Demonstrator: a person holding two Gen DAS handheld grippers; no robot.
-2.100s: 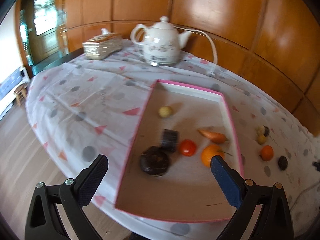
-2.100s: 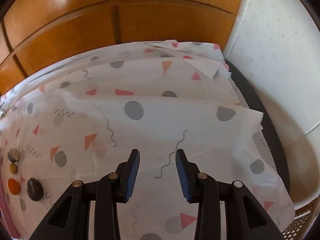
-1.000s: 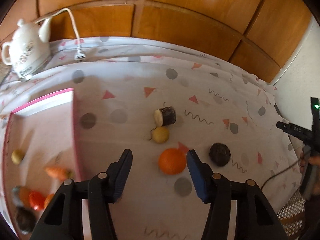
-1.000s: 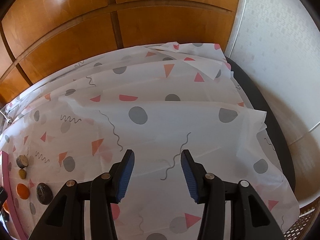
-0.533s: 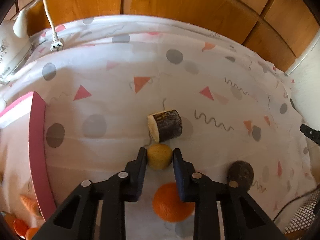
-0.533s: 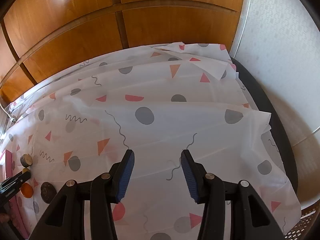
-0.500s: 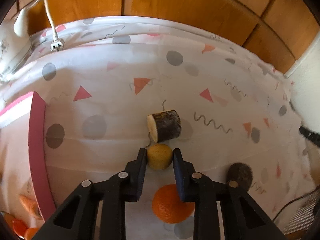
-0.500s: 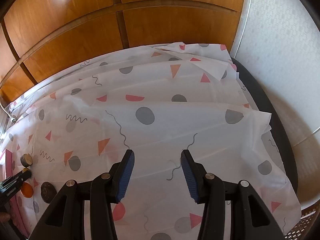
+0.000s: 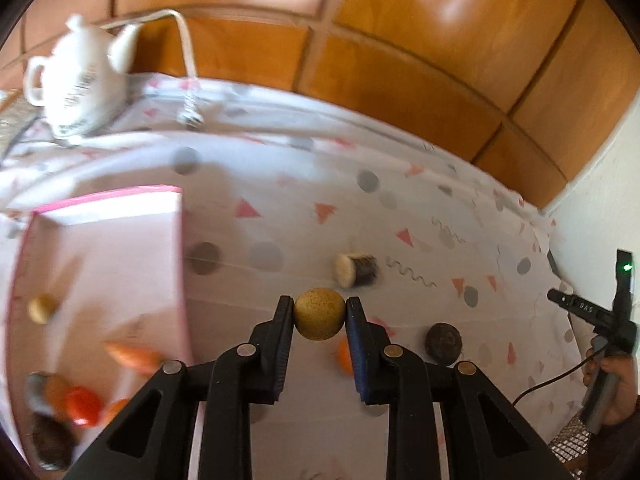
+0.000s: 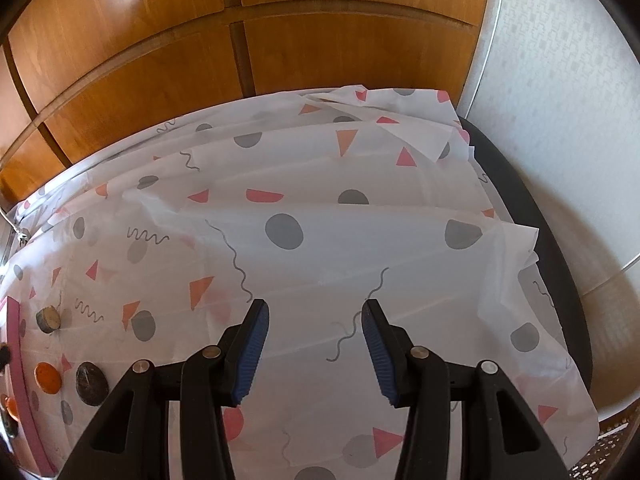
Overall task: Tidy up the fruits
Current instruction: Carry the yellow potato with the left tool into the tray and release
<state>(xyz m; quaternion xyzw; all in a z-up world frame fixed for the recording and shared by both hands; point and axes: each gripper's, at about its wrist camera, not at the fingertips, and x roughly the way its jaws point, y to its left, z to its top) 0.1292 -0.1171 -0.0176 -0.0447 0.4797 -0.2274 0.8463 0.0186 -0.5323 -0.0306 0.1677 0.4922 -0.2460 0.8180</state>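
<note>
My left gripper (image 9: 319, 318) is shut on a small round yellow fruit (image 9: 319, 314), lifted above the patterned cloth. Under it an orange (image 9: 344, 356) shows between the fingers, a dark round fruit (image 9: 443, 342) lies to its right and a cut brown piece (image 9: 355, 269) sits farther back. The pink-rimmed tray (image 9: 179, 264) at the left holds a carrot (image 9: 134, 356), a red tomato (image 9: 82, 405), a yellow ball (image 9: 41, 307) and other pieces. My right gripper (image 10: 314, 342) hangs open over bare cloth, nothing between its fingers; the orange (image 10: 47, 376), the dark fruit (image 10: 91, 382) and the cut piece (image 10: 48, 320) lie far to its left.
A white teapot (image 9: 78, 82) with a cord stands at the back left. Wooden panels close the far side. A hand (image 9: 614, 384) with the other gripper shows at the right edge. The cloth (image 10: 508, 248) ends at the table's dark right edge.
My left gripper came down around the yellow fruit, closed on it and lifted it off the cloth, swinging left so the tray is back in view. The right gripper stayed put.
</note>
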